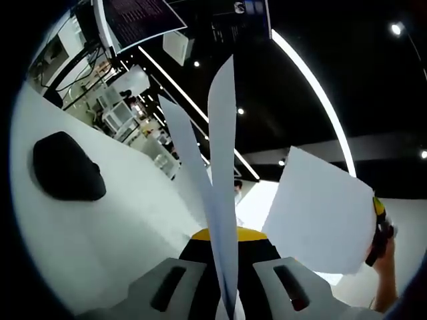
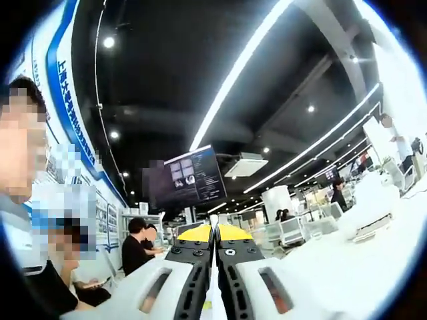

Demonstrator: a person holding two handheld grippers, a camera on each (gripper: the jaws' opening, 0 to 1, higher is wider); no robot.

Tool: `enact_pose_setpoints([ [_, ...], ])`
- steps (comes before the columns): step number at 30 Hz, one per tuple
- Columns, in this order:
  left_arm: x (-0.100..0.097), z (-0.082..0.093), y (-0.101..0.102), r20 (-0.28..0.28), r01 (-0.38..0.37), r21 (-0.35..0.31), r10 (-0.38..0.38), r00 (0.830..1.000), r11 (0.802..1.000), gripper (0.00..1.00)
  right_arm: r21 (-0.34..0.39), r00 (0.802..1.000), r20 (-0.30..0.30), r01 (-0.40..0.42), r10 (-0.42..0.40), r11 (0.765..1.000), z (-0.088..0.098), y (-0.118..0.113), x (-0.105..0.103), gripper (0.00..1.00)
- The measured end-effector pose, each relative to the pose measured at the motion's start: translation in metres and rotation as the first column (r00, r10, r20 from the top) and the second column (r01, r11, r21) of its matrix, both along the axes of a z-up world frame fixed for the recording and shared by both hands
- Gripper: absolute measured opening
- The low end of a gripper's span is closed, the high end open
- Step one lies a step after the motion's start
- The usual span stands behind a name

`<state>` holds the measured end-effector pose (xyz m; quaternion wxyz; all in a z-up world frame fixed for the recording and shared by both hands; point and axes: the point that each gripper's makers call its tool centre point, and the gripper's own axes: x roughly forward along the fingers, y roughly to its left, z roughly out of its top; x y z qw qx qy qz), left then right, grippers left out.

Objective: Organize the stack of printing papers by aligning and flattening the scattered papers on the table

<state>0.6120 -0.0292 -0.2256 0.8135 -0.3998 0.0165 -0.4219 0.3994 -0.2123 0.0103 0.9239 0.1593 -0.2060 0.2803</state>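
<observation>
In the left gripper view, the left gripper [image 1: 223, 293] was pinching 2 or 3 paper sheets [image 1: 222, 187] edge-on, fanning toward 12 o'clock. The right gripper [image 1: 381, 230] at 4 o'clock gripped another sheet [image 1: 320, 217]. A dark object [image 1: 67, 167] lay on the white table [image 1: 133, 227] at 9 o'clock. In the right gripper view, the right gripper's jaws were pressed on that sheet's thin edge, probably lifting it for alignment.
</observation>
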Motion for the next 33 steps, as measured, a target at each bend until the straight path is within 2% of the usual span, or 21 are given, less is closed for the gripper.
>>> enact_pose_setpoints([
  [11,-0.001,0.0,0.0,0.003,-0.002,-0.003,0.002,1.0,1.0,0.07,0.073,0.993,0.02,-0.116,0.115,0.991,0.015,0.021,-0.011,0.0],
  [15,-0.001,0.0,0.0,0.001,0.001,-0.003,-0.001,1.0,1.0,0.07,0.157,0.984,0.042,-0.176,0.172,0.972,0.023,0.018,-0.015,0.0],
  [19,-0.002,0.0,0.0,0.002,0.002,-0.001,-0.002,1.0,1.0,0.07,0.209,0.982,0.048,-0.186,0.18,0.96,0.023,0.012,-0.012,0.0],
  [25,-0.002,0.0,-0.001,0.001,0.004,-0.004,-0.004,1.0,1.0,0.07,0.279,0.988,0.037,-0.156,0.151,0.948,0.006,-0.009,0.003,0.0],
  [26,-0.002,0.0,-0.001,0.001,0.005,-0.003,-0.005,1.0,1.0,0.07,0.3,0.989,0.027,-0.148,0.146,0.942,0.001,-0.013,0.007,0.0],
  [27,-0.002,0.0,-0.001,0.001,0.006,-0.004,-0.006,1.0,1.0,0.07,0.347,0.987,0.002,-0.154,0.163,0.925,-0.007,-0.018,0.013,0.0],
  [28,-0.002,0.0,-0.001,0.001,0.006,-0.003,-0.006,1.0,1.0,0.07,0.361,0.983,-0.002,-0.169,0.182,0.917,-0.011,-0.019,0.016,0.0],
  [33,-0.002,0.0,-0.001,0.0,0.007,-0.002,-0.007,1.0,1.0,0.07,0.369,0.987,-0.042,-0.131,0.157,0.92,-0.031,-0.028,0.031,0.0],
])
